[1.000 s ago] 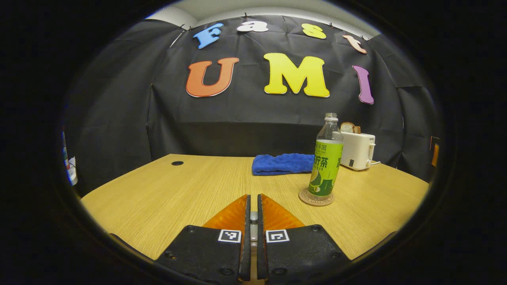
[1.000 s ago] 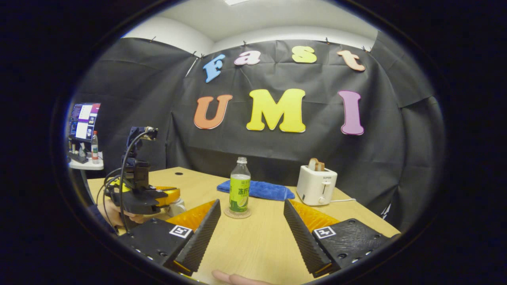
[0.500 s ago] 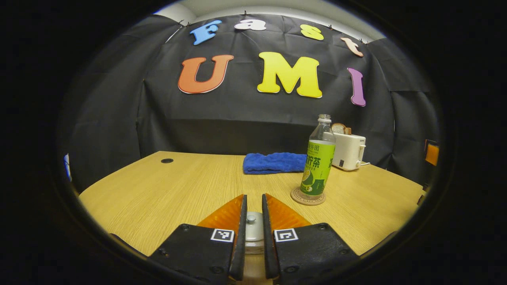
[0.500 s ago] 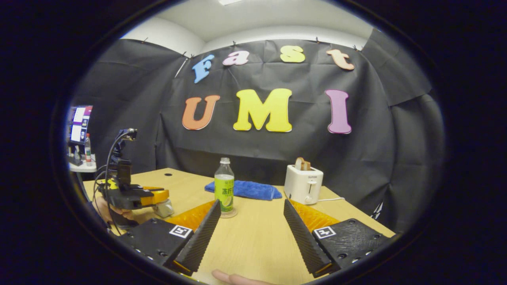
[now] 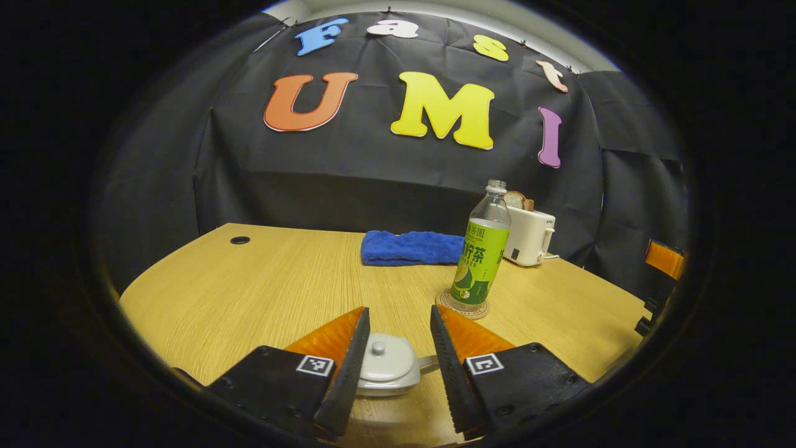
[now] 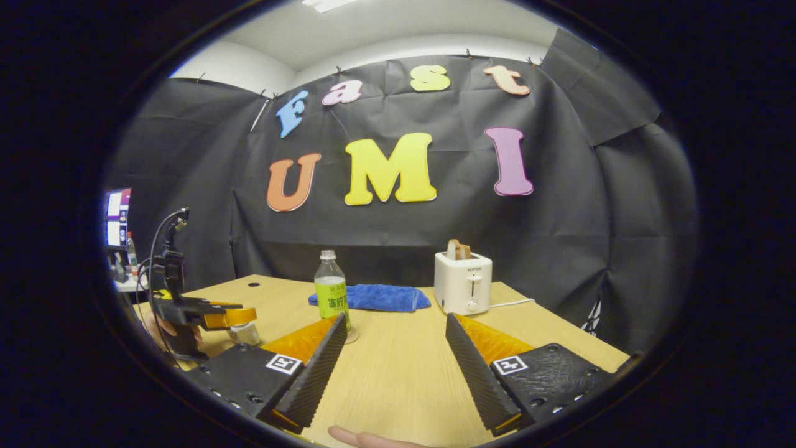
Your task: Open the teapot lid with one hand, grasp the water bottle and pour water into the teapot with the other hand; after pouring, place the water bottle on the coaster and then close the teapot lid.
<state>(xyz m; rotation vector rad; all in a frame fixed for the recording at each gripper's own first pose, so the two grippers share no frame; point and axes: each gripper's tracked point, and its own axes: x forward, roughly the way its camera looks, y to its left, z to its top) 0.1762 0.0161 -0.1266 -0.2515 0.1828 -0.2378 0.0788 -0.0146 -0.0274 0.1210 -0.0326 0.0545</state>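
So the left tongs (image 5: 398,348) are sitting wide open, and the teapot (image 5: 385,373) with its lid knob (image 5: 378,347) is lying right between the fingers, slightly below, on the desk (image 5: 249,292). The lid is on. The bottle (image 5: 482,249) is standing upright on its coaster (image 5: 461,305), off to the right. The right tongs (image 6: 395,348) are also gaping wide, holding nothing, well short of the bottle.

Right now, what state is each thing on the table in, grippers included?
teapot lid: on the teapot, closed, ungripped.
water bottle: upright on the coaster, cap off.
left gripper: open, fingers either side of the lid.
right gripper: open, holding nothing.
toaster: bread in the slot.
blue towel: folded, lying flat.
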